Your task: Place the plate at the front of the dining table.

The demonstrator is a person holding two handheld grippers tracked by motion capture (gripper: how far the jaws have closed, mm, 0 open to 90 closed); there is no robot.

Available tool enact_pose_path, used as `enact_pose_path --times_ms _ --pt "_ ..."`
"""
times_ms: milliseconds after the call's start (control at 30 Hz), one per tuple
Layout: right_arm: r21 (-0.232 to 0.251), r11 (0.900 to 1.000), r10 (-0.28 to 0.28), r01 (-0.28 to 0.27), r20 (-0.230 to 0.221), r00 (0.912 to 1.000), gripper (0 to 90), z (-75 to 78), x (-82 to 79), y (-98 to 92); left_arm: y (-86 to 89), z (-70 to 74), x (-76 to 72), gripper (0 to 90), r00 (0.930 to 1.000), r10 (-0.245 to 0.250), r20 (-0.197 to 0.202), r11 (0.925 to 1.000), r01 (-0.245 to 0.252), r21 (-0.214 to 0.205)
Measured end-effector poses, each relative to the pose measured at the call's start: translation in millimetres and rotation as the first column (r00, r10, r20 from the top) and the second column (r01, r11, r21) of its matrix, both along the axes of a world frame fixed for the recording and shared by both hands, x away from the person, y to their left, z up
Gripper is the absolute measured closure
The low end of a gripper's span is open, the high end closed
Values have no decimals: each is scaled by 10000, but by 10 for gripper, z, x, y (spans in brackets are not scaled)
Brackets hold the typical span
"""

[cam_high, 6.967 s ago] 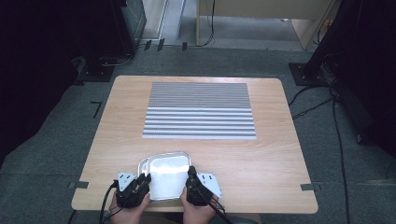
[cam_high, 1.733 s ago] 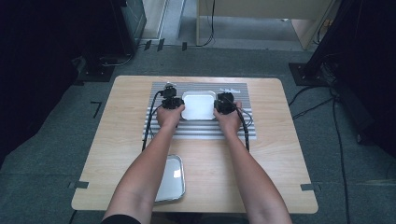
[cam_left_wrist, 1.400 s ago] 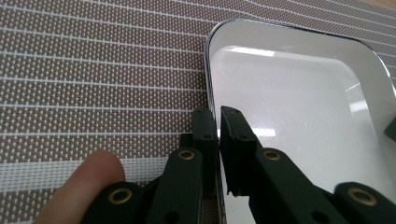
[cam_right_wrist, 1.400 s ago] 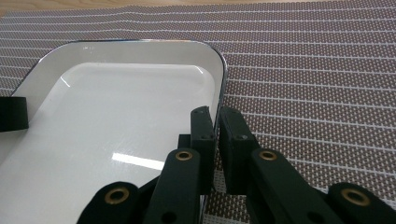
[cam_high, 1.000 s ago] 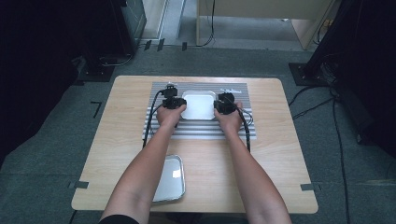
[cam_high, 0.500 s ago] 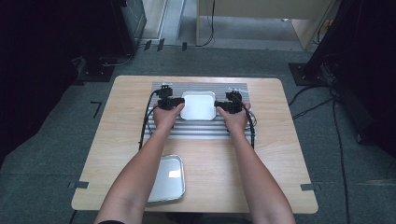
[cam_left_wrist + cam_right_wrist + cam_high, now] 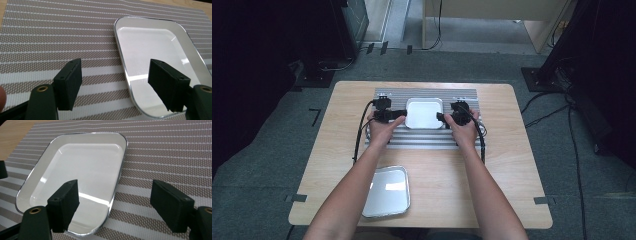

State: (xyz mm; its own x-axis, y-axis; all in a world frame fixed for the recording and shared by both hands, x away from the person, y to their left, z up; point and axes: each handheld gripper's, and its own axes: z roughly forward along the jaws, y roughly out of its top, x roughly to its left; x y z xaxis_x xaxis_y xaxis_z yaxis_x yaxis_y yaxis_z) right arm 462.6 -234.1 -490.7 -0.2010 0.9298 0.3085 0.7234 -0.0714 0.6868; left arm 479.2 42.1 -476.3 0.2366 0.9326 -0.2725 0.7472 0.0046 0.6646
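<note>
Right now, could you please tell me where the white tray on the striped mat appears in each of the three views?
High view: white tray at upper centre, between the two hand-held grippers.
Left gripper view: upper right, its rim between the open jaws.
Right gripper view: upper left, its edge between the open jaws.
Shared landmark: the striped mat beneath it.

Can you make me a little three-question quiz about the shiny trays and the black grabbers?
1. True or false: the white tray lies on the striped mat.
2. Where is the second metal tray? A) on the mat B) on bare wood near the person C) on the floor
3. Are the left gripper and right gripper squeezing the tray or open?

Key:
1. True.
2. B.
3. Open; both have just been opening, jaws straddling the tray's rims without pressing.
</note>
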Motion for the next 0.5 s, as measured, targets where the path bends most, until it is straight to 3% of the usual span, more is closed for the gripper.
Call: enact_pose_path --times_ms 167,333,500 --pt "-2 9993 363 -363 224 9991 225 -1 -125 -52 179 -20 -102 259 9999 59 -161 9971 -71 -761" --pt "-453 9986 299 -278 467 9985 228 -1 -239 -82 323 -33 -212 257 10000 -9 -32 9995 8 -329" --pt "-818 9966 112 -51 751 9971 231 17 -321 -143 450 37 -334 256 9997 -160 207 9984 171 -544"
